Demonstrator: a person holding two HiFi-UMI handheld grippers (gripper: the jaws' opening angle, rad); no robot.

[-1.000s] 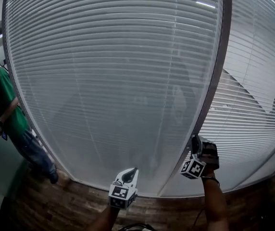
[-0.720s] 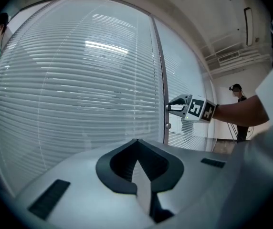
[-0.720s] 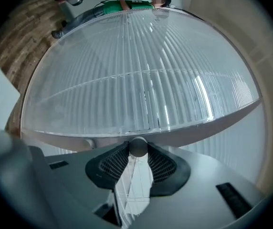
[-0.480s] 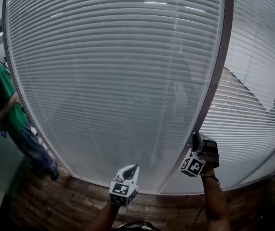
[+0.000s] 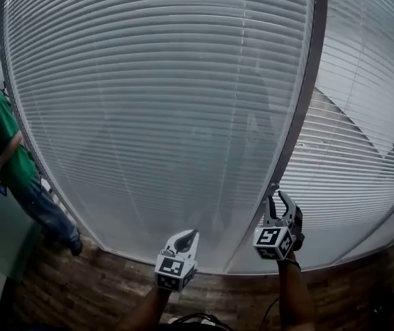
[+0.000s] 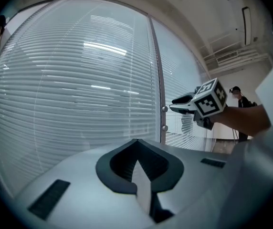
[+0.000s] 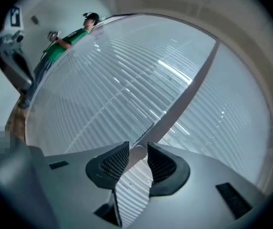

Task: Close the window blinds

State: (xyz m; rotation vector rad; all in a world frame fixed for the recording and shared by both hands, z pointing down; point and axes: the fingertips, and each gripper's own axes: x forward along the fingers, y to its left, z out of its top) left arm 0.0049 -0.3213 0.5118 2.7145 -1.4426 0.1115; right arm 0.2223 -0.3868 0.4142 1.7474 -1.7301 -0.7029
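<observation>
Window blinds [image 5: 156, 116], right gripper [image 5: 277, 200] level, jaws clasping knob [image 7: 136, 151], left gripper [image 5: 187, 237] level

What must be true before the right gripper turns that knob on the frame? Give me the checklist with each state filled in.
1. Right gripper lined up on the knob of the frame: ok, the knob sits between its jaws.
2. Pads pressing the knob: cannot tell.
3. Left gripper out of the way: ok, shut, empty, apart from the frame.
4. Slats of the blinds fully shut: cannot tell; dim shapes show in the panel.
5. Person in a green shirt apart from both grippers: ok, standing at the far left.
</observation>
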